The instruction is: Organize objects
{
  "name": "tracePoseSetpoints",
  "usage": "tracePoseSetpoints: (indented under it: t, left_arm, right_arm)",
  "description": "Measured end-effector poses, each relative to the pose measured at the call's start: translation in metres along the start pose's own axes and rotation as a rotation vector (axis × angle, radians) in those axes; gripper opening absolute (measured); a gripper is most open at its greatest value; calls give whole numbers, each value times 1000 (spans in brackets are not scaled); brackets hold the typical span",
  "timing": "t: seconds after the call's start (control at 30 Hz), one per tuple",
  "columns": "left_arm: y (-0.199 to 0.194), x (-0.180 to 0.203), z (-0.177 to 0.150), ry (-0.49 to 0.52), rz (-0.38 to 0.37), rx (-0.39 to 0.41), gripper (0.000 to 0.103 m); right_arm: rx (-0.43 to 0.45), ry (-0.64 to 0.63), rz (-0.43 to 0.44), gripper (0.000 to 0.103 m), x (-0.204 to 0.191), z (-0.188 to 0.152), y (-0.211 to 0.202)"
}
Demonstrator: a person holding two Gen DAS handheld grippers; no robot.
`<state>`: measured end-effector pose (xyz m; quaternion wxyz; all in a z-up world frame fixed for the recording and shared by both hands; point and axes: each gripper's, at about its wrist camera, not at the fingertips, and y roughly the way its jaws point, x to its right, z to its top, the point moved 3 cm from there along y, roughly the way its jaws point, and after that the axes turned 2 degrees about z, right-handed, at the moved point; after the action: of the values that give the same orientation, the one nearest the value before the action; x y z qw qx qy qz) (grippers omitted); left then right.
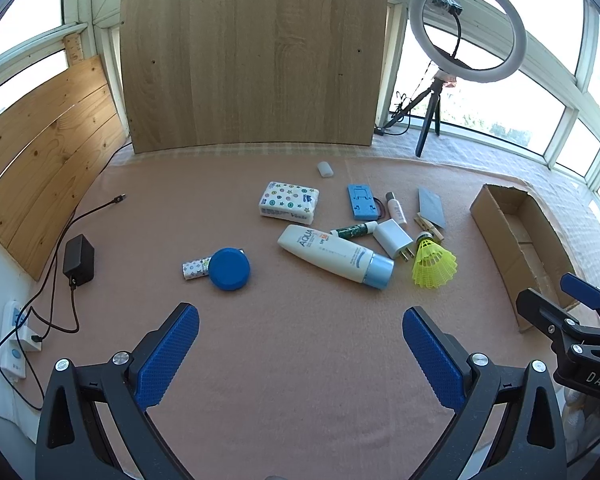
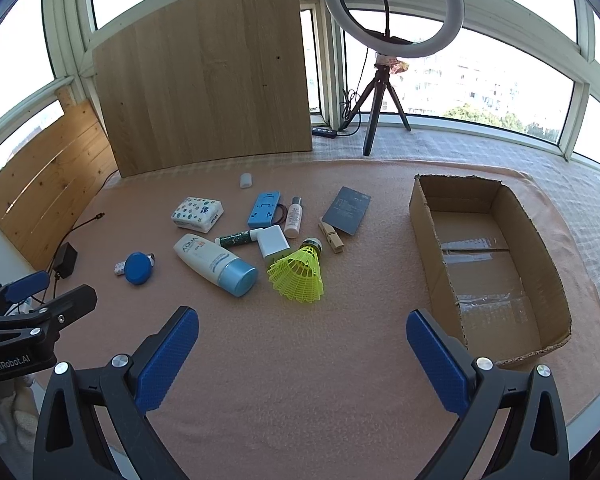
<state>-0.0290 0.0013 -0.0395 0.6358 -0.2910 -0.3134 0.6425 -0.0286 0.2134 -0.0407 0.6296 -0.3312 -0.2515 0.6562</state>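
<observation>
Loose objects lie on a pink blanket: a white AQUA bottle, a yellow shuttlecock, a tissue pack, a round blue lid, a white charger plug and a blue holder. An open cardboard box stands at the right. My left gripper is open and empty, short of the objects. My right gripper is open and empty, near the box.
A wooden board leans at the back. A ring light on a tripod stands back right. A black adapter with cables and a power strip lie at the left. Wood planks line the left wall.
</observation>
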Motion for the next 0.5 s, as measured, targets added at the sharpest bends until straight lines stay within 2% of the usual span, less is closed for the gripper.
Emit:
tracePoseSetpoints:
  t: [0.5]
  left_arm:
    - [7,-2,3,-1,4,-6,103]
  right_arm:
    - [-9,2,7,103,-1,2,7]
